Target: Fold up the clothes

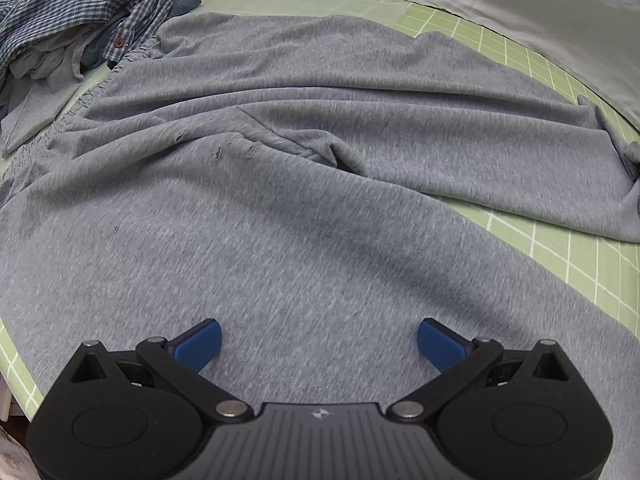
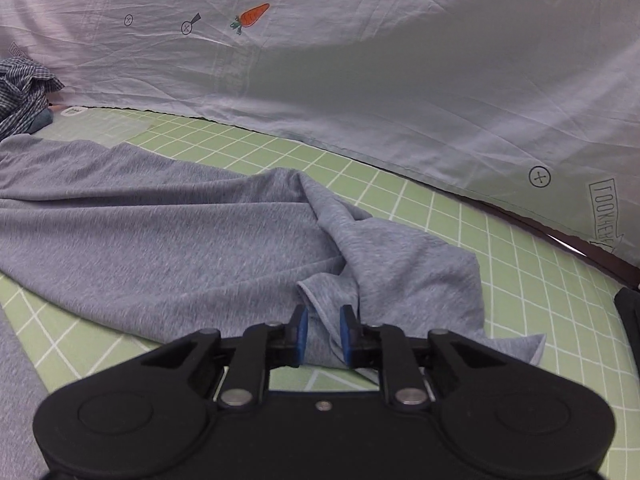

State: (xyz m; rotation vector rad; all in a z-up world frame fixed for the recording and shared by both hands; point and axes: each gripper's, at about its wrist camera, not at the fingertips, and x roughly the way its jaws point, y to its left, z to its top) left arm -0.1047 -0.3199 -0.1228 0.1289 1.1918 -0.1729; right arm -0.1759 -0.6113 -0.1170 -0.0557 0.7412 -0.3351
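The grey garment [image 1: 280,184] is spread across the green grid mat [image 1: 560,264], wrinkled through the middle, with one end bunched near the right side of the mat.

Left gripper [image 1: 319,344]: fingers spread wide, nothing held, hovering over a flat stretch of the grey fabric.

Right gripper [image 2: 323,334]: blue pads [image 2: 303,330] nearly pressed together with a hemmed fold of the garment [image 2: 160,248] between them; it appears to be pinched, though contact on both pads cannot be confirmed from this angle.

Risks:
- Only a thin edge is held by the right gripper. If it is pulled hard, the hem could slip out, since the rest of the cloth is dragged by its own weight on the mat.
- The bunched end could be folded in crooked if it is not flattened first.
- The plaid shirt pile [image 1: 80,20] lies against the garment's far-left end; it could be dragged along if that end is tugged.

Orientation: the long axis is judged to run left-right across the mat, from the plaid pile toward the pinched end. A gathered edge [image 1: 80,100], probably a waistband, is seen at the left.
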